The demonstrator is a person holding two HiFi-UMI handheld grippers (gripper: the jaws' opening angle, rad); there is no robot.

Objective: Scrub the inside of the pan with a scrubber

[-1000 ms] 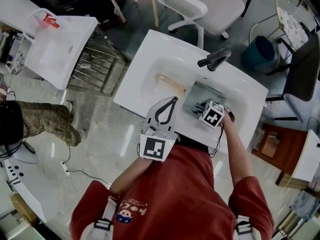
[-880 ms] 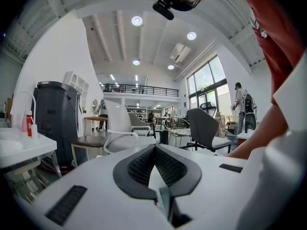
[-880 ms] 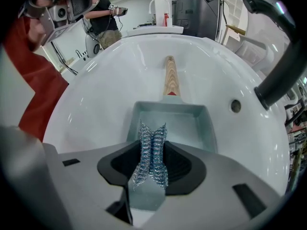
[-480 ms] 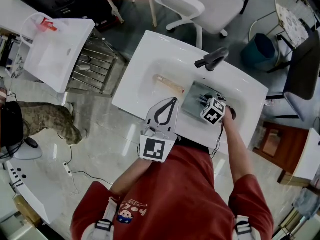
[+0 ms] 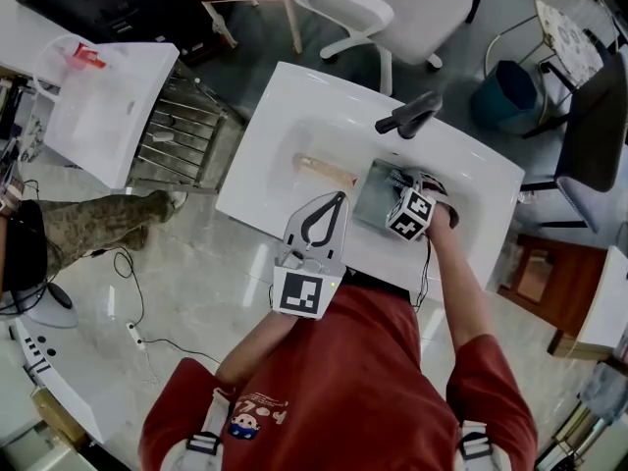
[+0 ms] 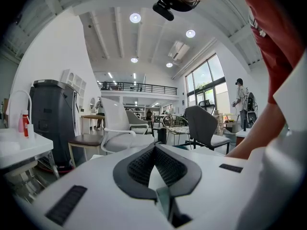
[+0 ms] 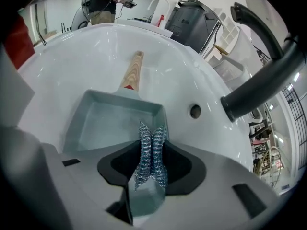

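Pinches silver wire-mesh scrubber (image 7: 151,157) in right gripper (image 7: 152,133), over near edge of square grey wooden-handled pan (image 7: 110,123) lying in white sink (image 7: 72,61). Holds left gripper (image 6: 154,147) closed on nothing, near of sink. Likely risks pan sliding when scrubbed, being unbraced.

The person wears a red short-sleeved T-shirt (image 5: 343,381) with a small cartoon print (image 5: 253,412) and grey-buckled shoulder straps (image 5: 201,440), and carries a white plastic left gripper (image 5: 340,196) and a matching right gripper (image 7: 153,137) with black ribbed pads (image 6: 136,166), each topped by a black-and-white square-marker cube (image 5: 306,292), a thin black cable (image 5: 426,268) trailing from the right.
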